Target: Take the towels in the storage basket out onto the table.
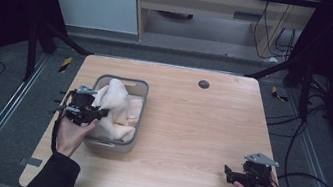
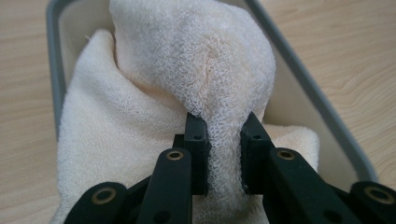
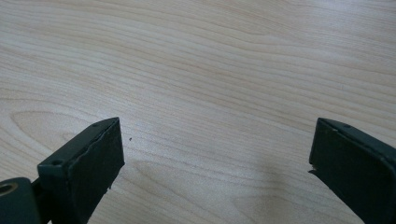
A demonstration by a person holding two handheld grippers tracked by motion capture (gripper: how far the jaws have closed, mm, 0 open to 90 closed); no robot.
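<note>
The high view looks forward and down from the person's side, taking in the whole bench [image 1: 189, 127]. The left gripper view rides its hand-held gripper [image 2: 223, 156], very close to the towel [image 2: 196, 70] ahead in the tub [image 2: 53, 51], both shared with the high view. The right gripper view faces bare bench close beneath its hand-held gripper [image 3: 217, 158].

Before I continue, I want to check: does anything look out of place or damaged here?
Nothing looks damaged or spilled. The towel bulges above the bin, only because the left gripper pinches a fold. The right gripper is open over the table.
</note>
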